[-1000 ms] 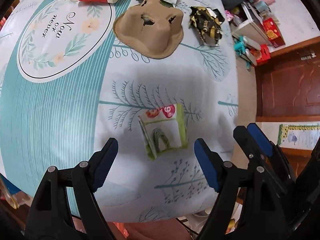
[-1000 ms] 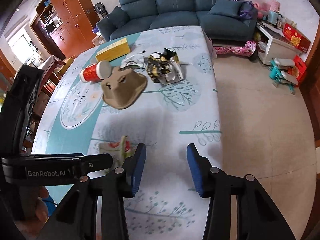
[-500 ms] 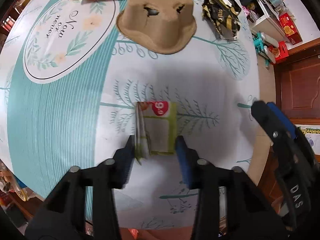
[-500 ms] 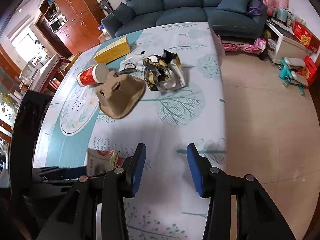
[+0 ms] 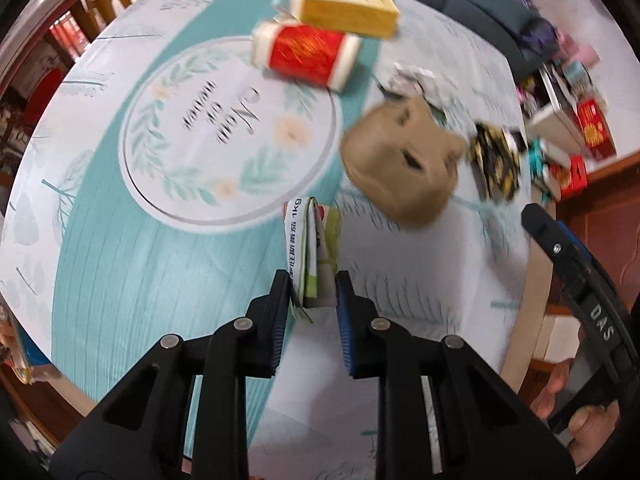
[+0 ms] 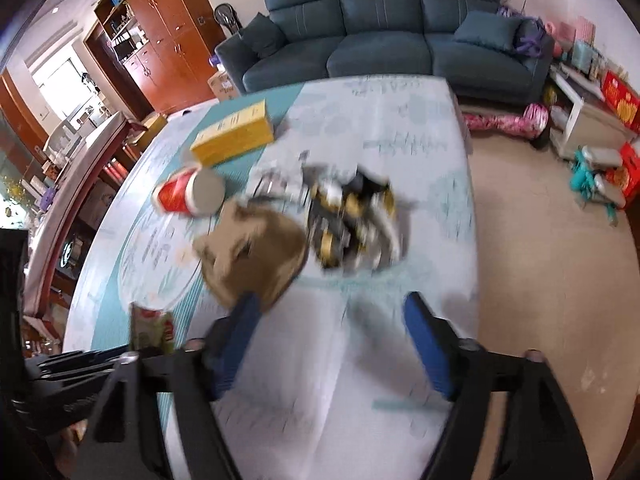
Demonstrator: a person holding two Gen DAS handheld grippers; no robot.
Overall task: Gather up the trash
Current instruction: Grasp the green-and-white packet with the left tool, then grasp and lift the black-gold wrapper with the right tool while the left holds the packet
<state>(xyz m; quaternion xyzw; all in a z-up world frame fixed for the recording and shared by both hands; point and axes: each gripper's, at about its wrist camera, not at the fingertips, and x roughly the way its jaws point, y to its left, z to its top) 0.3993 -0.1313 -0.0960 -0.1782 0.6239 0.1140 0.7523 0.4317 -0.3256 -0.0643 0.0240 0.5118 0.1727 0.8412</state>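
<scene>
Flattened carton (image 5: 314,252) in left tool (image 5: 312,294)

One carton (image 5: 314,248), one cup (image 5: 306,56), one box (image 5: 346,10), one tray (image 5: 400,172), one wrapper (image 5: 496,166).

My matt black plastic left gripper (image 5: 311,292) pinches a glossy printed paper carton (image 5: 314,252) above the smooth patterned tablecloth (image 5: 140,240), near a rough brown pulp cup carrier (image 5: 400,168).
</scene>
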